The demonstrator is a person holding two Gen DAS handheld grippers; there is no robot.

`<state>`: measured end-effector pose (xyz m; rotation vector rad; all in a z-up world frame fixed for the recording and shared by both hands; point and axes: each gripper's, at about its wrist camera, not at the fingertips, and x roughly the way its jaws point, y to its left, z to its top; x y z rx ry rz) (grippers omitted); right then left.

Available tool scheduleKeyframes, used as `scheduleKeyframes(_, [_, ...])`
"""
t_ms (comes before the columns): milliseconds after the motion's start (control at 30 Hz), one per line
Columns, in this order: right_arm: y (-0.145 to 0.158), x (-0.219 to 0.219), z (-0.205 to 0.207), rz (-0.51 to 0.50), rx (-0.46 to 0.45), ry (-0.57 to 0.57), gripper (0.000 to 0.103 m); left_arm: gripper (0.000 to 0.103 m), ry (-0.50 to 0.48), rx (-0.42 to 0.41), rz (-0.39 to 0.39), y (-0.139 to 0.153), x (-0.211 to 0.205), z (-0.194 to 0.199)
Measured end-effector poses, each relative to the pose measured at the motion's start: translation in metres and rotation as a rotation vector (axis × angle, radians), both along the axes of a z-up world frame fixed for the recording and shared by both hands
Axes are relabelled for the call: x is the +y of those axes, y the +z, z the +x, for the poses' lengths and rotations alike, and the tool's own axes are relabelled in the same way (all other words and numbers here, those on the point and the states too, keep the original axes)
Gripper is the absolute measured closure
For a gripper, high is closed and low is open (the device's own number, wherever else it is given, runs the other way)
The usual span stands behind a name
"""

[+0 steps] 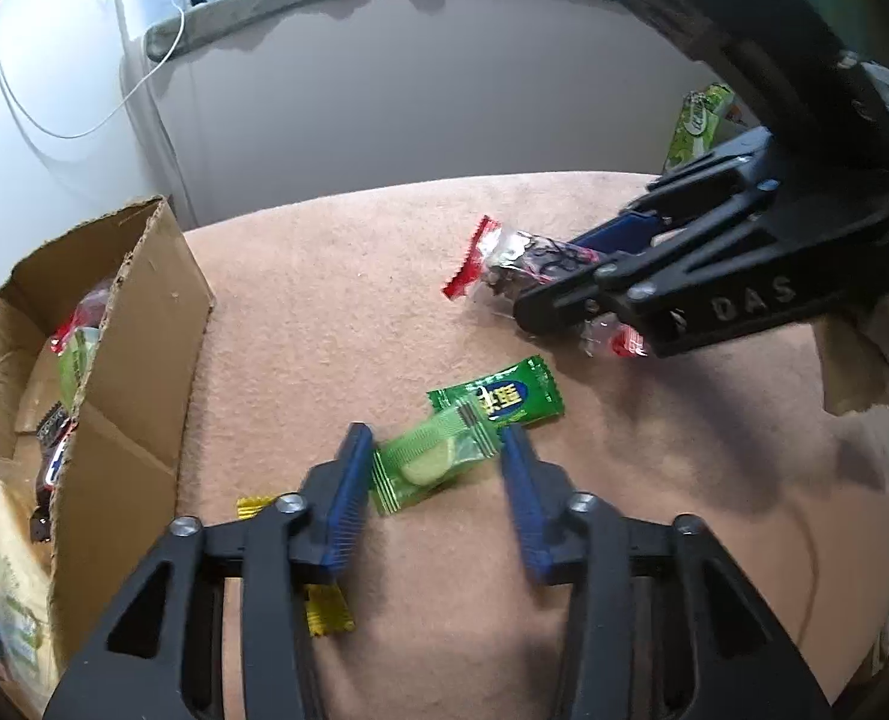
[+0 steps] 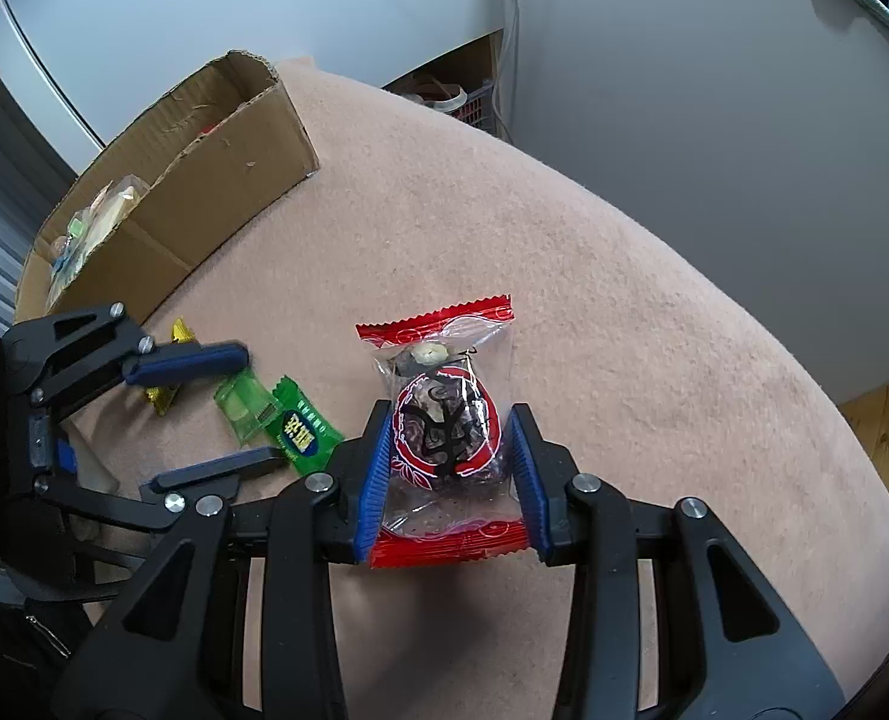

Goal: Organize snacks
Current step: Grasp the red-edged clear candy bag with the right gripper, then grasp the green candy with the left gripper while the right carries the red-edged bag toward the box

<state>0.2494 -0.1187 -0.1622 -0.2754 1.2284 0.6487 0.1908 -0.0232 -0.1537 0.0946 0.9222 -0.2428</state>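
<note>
Right gripper (image 2: pixel 451 438) clamps the red packet (image 2: pixel 444 420); left gripper (image 1: pixel 435 459) straddles the green candy (image 1: pixel 438 462), unclosed: slick wrappers may slip.

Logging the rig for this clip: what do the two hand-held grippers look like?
Both match: the left hand-held gripper and right hand-held gripper have black plastic frames with cut-out openings, silver screws and blue ribbed pads. Raised letters "DAS" mark the right one's side. No sleeves show.
</note>
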Motion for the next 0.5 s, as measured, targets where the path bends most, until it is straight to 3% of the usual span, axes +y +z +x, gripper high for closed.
scheduleKeyframes(33, [0.000,-0.001,-0.001,0.001,-0.001,0.000,0.064,0.059,0.000,0.001,-0.002,0.000,0.000,0.001])
scheduleKeyframes(167, [0.002,-0.004,-0.003,-0.002,-0.007,-0.001,0.064,0.078,0.001,0.001,-0.012,0.003,0.002,0.002])
scheduleKeyframes(300, [0.005,-0.006,-0.006,0.005,-0.017,-0.016,0.064,0.081,0.016,-0.001,-0.025,0.007,0.002,-0.001])
scheduleKeyframes(367, [0.008,-0.008,-0.008,0.011,-0.025,-0.022,0.064,0.090,0.033,-0.014,-0.051,0.012,0.005,-0.003])
scheduleKeyframes(500, [0.014,-0.012,-0.014,0.018,-0.035,-0.031,0.064,0.095,0.039,-0.029,-0.075,0.021,0.009,-0.006])
